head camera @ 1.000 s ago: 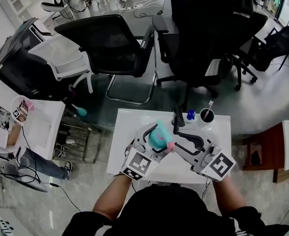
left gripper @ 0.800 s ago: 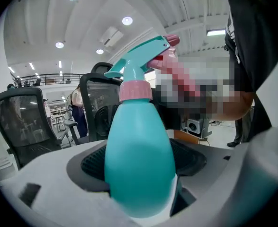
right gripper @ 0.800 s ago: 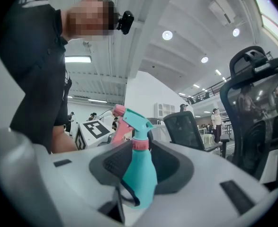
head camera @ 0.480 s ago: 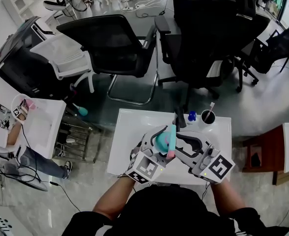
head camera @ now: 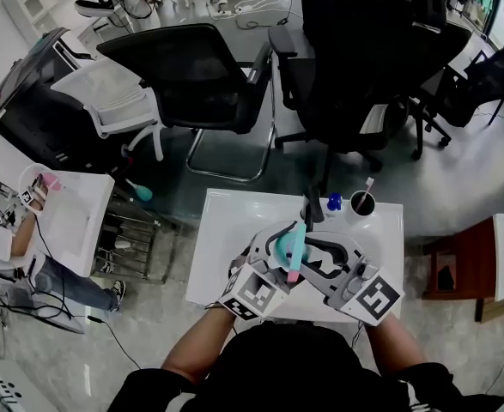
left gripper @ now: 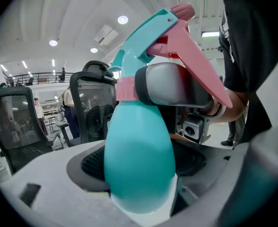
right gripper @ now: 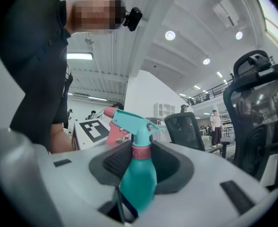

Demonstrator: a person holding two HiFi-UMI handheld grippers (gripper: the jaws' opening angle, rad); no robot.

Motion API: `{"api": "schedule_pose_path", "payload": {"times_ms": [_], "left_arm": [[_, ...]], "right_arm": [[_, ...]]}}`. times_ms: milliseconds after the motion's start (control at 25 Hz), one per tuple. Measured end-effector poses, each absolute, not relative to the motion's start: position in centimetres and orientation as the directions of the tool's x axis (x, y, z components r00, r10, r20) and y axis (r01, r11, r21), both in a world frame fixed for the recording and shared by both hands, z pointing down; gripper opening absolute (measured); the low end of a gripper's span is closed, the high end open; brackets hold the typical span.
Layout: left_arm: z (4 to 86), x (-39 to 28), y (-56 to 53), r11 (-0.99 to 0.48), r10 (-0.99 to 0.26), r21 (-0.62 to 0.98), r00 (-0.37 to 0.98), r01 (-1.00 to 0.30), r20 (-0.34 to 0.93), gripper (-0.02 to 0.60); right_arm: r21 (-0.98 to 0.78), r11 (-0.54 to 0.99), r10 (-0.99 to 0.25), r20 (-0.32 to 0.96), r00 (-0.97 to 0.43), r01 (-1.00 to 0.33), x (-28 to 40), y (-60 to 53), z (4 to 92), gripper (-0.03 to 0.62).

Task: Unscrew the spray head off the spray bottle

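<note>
The person is holding 2 grippers close together over the white table (head camera: 226, 230), in the lower middle of the head view. The spray bottle (left gripper: 139, 150) is sitting between them there.

The left gripper (left gripper: 139, 178) is squeezing the fat teal belly of the bottle. Its jaws are standing wide and pressing on both sides of it.

The right gripper (right gripper: 141, 152) is gripping the spray head (right gripper: 129, 119) at its pink ring (right gripper: 141, 151), right where the head is meeting the bottle's neck. Its jaws are standing narrower, with 1 dark pad sitting on each side of the ring.

The spray head is sitting on the bottle, not off it. In the left gripper view, its teal top is pointing to the upper middle of the frame. The pink trigger (left gripper: 200, 65) is slanting down toward the right.

At the far edge of the table, in the middle right of the head view, a small blue thing (head camera: 333, 201) and a dark cup (head camera: 361, 202) are standing side by side. A thin stick is poking out of the cup.

Black office chairs (head camera: 200, 75) are filling the upper half of the head view.
</note>
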State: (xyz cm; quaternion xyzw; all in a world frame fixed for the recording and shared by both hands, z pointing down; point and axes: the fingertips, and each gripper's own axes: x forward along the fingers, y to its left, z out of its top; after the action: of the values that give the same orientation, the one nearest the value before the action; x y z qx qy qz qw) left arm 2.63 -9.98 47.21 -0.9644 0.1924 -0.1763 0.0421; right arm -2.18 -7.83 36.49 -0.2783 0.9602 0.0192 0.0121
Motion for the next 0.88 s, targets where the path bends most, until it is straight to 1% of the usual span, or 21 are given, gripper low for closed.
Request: {"api": "schedule_pose_path", "payload": {"times_ms": [240,360,480,560,720,880], "left_arm": [[47.3,2.8,-8.6,-0.955,-0.295,-0.104,0.899,-0.276,0.323,0.396],[47.1,3.0,-7.3,-0.977,-0.213,-0.093,0.922,-0.193,0.324,0.396],[45.0,3.6,-5.2,-0.992,-0.081,-0.113,0.955,-0.05,0.286,0.396],[44.9,3.6,-3.3,-0.991,0.022,-0.121,0.958,0.059,0.287,0.396],[45.3,3.3,0.8,-0.956,0.234,-0.097,0.92,0.276,0.313,0.396],[45.5,2.9,3.9,-0.907,0.381,-0.051,0.866,0.418,0.324,0.394]], "right_arm": [[-0.012,0.887,-0.462,-0.052,-0.885,-0.462,-1.8,-7.1,36.1,0.133],[-0.016,0.918,-0.396,-0.062,-0.916,-0.396,-1.7,-6.2,35.8,0.133],[-0.006,0.958,-0.287,-0.057,-0.956,-0.287,-1.8,-4.5,35.6,0.133],[0.007,0.98,-0.201,-0.036,-0.979,-0.201,-1.9,-3.2,35.6,0.135],[-0.018,1.0,0.0,0.035,-0.999,-0.001,-2.3,-0.2,36.0,0.133],[-0.047,0.985,0.168,0.09,-0.982,0.164,-2.4,2.1,36.4,0.135]]}}
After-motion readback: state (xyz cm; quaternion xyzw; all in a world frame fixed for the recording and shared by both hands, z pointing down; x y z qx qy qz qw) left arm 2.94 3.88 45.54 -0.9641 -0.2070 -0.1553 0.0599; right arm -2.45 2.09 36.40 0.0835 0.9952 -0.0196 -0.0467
